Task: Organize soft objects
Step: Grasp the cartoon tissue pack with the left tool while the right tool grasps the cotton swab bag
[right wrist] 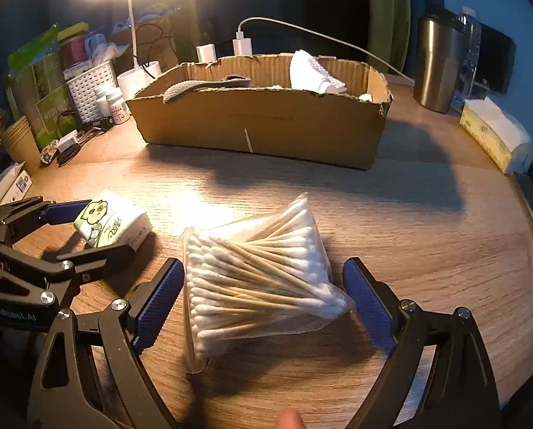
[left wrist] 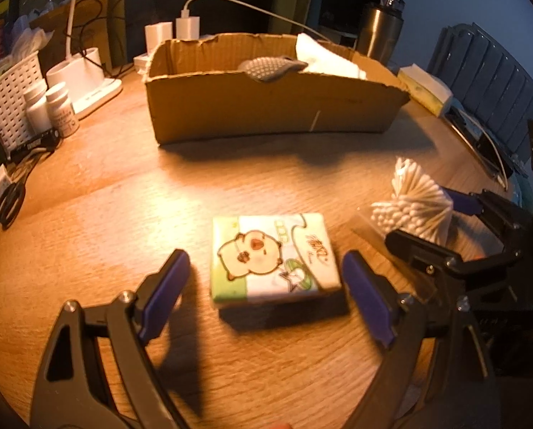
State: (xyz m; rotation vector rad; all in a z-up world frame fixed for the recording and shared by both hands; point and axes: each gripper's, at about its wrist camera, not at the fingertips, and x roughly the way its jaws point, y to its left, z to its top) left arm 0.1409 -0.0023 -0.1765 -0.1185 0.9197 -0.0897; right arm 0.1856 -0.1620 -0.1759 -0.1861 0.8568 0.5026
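White "GenRobot.AI" lettering marked the left hand-held gripper [left wrist: 266, 286], spread wide around a cartoon-printed square tissue pack [left wrist: 273, 257] on the wooden table [left wrist: 123, 214]. Right hand-held gripper [right wrist: 262, 296] stood released astride a clear bag of cotton swabs [right wrist: 259, 279].

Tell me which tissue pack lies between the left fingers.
The small cartoon pack, flat on the table. The yellow tissue box sits far off, beyond the carton.

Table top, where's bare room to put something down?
Free: the wood between the box and the tissue pack, and the wood right of the swab bag toward the tissue box. Crowded: the left edge around the basket and bottles.
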